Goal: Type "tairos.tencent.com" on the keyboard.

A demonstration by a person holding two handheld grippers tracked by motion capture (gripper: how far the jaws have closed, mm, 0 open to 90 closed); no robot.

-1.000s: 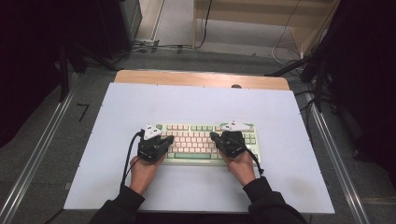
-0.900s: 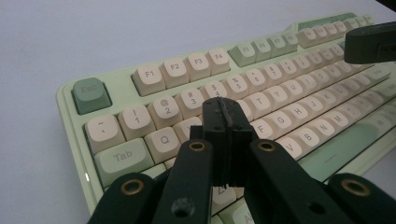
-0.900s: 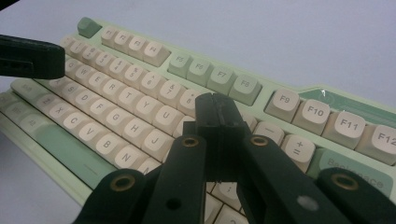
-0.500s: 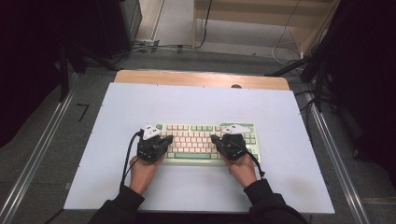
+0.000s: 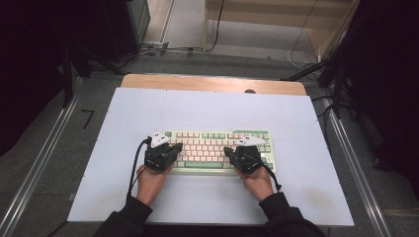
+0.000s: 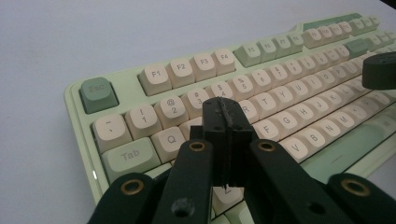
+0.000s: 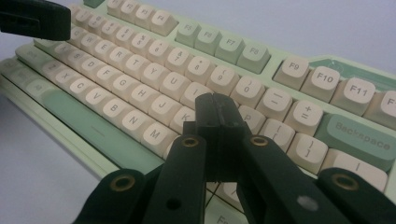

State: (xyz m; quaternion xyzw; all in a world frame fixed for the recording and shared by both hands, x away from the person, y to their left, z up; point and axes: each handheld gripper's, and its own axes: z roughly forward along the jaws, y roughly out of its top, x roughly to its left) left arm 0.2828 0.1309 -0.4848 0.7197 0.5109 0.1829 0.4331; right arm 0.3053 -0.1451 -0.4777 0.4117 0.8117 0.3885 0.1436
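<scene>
White tabletop (image 5: pixel 207 108), green keyboard (image 5: pixel 220 149), left tongs (image 5: pixel 177 146) and right tongs (image 5: pixel 228 150) pressed together, grey floor (image 5: pixel 54 133).

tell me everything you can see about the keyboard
The keyboard is a compact mechanical-looking board with a pale green case, cream letter and number keys, and darker green Esc, Backspace and space bar. It looks like plastic. It lies flat on the white table, near the person's edge, long side facing them. The left gripper and right gripper, both shut, sit over its left and right key areas, tips at or just above the keys; contact cannot be confirmed.
</scene>
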